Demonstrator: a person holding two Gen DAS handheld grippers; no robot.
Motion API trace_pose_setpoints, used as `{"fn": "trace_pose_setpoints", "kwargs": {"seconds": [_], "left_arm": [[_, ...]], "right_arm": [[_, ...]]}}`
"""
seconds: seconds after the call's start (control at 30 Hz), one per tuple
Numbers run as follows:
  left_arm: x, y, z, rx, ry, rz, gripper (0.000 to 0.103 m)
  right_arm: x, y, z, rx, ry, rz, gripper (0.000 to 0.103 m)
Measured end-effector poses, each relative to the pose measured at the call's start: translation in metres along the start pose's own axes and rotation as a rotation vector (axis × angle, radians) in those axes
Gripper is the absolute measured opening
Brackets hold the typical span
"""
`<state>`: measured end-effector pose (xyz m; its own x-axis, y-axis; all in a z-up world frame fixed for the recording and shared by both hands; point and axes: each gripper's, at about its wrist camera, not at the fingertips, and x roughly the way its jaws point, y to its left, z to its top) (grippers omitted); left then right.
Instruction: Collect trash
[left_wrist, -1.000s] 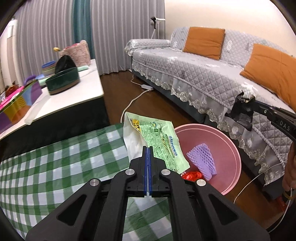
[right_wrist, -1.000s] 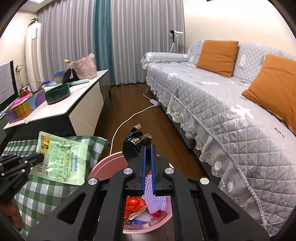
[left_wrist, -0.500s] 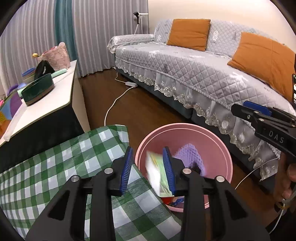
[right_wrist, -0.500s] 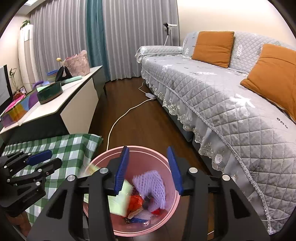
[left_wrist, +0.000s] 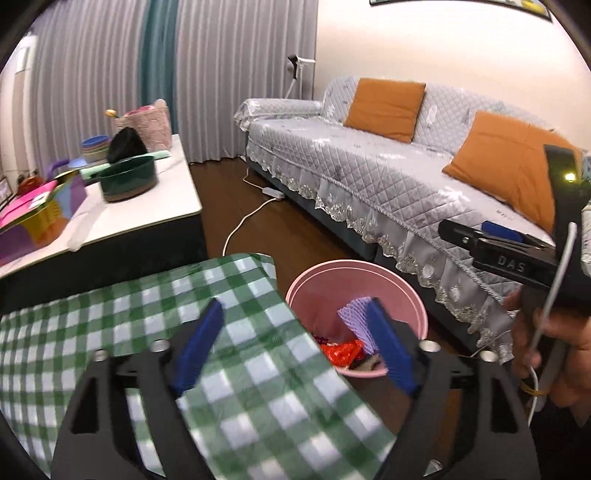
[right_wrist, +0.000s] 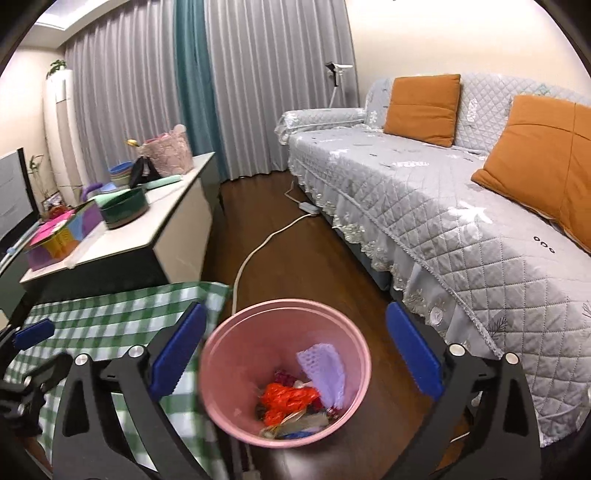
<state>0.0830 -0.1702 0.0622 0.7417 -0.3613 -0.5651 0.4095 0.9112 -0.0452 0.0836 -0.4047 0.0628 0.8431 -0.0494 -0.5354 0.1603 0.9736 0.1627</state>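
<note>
A pink bin (right_wrist: 284, 306) stands on the wood floor between the checked table and the sofa. Inside lie a purple foam net (right_wrist: 325, 365), a red wrapper (right_wrist: 284, 398) and other scraps. My right gripper (right_wrist: 295, 312) hovers above the bin, its jaws opening wide with nothing between them. My left gripper (left_wrist: 295, 310) hangs over the table corner beside the bin (left_wrist: 354, 269), jaws also opening and empty. The purple net (left_wrist: 352, 310) and red wrapper (left_wrist: 340, 350) show past its right finger. The right gripper (left_wrist: 480, 236) reaches in from the right, held by a hand (left_wrist: 546, 332).
A green checked cloth (left_wrist: 147, 306) covers the near table, touching the bin's left side. A grey quilted sofa (right_wrist: 424, 206) with orange cushions runs along the right. A white cable (right_wrist: 258, 247) crosses the floor. A low white sideboard (left_wrist: 155, 206) carries a green bowl and toys.
Both grippers went from shut to wide open. The green-and-white packet left the left jaws and the black wrapper left the right jaws, both dropping into the bin. Both hands rose slightly.
</note>
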Motion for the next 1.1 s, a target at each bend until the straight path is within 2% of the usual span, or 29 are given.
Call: {"fn": "trace_pose_setpoints", "kwargs": {"seconds": [0.07,0.13,0.27,0.5,0.63,0.87,1.1], "left_arm": [[-0.024,0.003,-0.008,-0.007,-0.016,0.01,0.091],[-0.044,0.005,-0.016,-0.017,-0.033,0.019,0.095],[-0.083,0.01,-0.035,-0.057,-0.061,0.054,0.095],[-0.123,0.016,-0.07,-0.102,-0.094,0.135,0.095],[-0.137,0.021,-0.089,-0.139,-0.092,0.175,0.095],[-0.157,0.034,-0.112,-0.196,-0.07,0.251,0.095],[-0.159,0.045,-0.127,-0.213,-0.053,0.337,0.095]], "right_arm": [[-0.013,0.007,0.001,-0.006,-0.004,0.009,0.098],[-0.033,0.017,0.001,-0.017,-0.024,0.018,0.098],[-0.072,0.037,-0.01,-0.031,-0.038,0.032,0.098],[-0.117,0.059,-0.048,-0.052,-0.039,0.019,0.098],[-0.129,0.067,-0.071,-0.059,-0.021,0.007,0.098],[-0.145,0.093,-0.103,-0.144,-0.018,-0.005,0.098],[-0.139,0.12,-0.116,-0.199,0.0,0.001,0.098]]}}
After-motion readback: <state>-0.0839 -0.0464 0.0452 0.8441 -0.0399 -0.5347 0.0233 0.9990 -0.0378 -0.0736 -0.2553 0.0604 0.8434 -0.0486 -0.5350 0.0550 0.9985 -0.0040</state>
